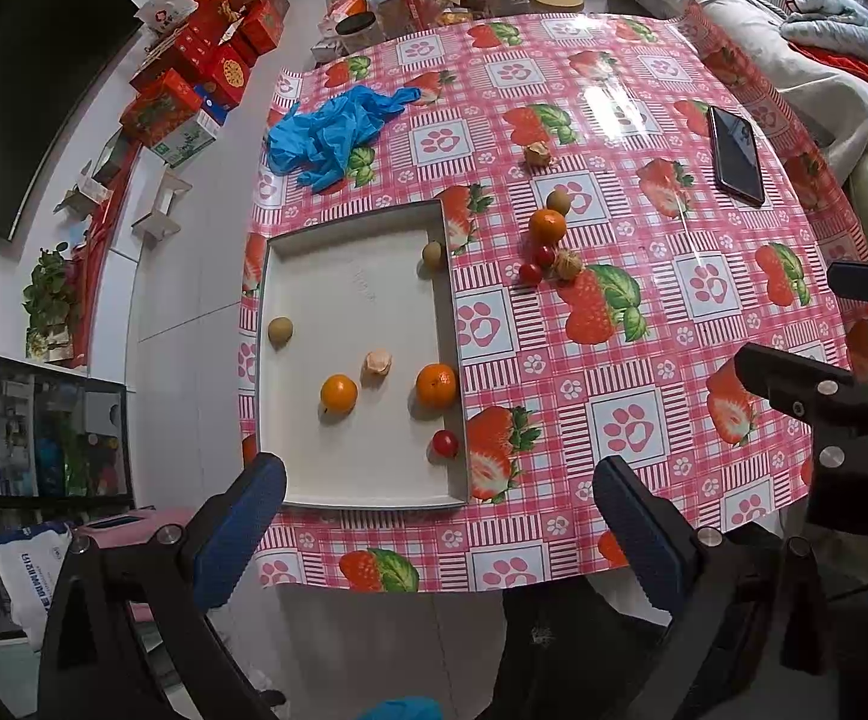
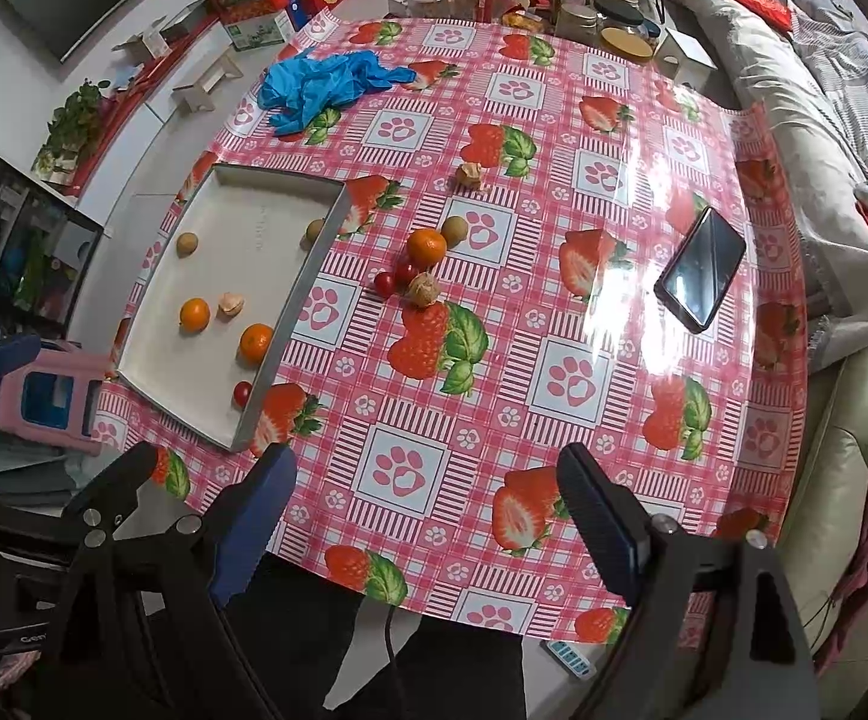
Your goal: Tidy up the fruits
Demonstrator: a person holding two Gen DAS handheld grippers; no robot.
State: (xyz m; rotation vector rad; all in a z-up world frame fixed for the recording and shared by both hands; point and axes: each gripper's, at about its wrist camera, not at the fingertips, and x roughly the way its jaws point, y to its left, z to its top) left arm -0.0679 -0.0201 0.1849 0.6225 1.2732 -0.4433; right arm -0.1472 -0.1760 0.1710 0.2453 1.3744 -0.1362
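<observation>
A white tray (image 1: pixel 314 480) (image 2: pixel 290 306) lies on the table's left side. In it are two oranges (image 1: pixel 338 394) (image 1: pixel 436 385), two brown round fruits (image 1: pixel 280 330) (image 1: pixel 432 254), a husked fruit (image 1: pixel 377 363) and a cherry tomato (image 1: pixel 445 443). Loose on the tablecloth are an orange (image 2: pixel 426 248), a brown fruit (image 2: pixel 454 230), two cherry tomatoes (image 2: pixel 384 283) (image 2: pixel 405 270), a husked fruit (image 2: pixel 422 290) and another husked fruit (image 2: pixel 470 174) farther back. My left gripper (image 1: pixel 439 534) is open and empty at the near edge. My right gripper (image 2: pixel 428 516) is open and empty, also at the near edge.
A black phone (image 1: pixel 735 154) (image 2: pixel 700 268) lies at the right. Blue gloves (image 1: pixel 332 132) (image 2: pixel 326 84) are bunched at the far left. Jars and packages (image 2: pixel 553 6) crowd the far end. A sofa (image 2: pixel 841 192) runs along the right; red boxes (image 1: pixel 206 60) stand on the left.
</observation>
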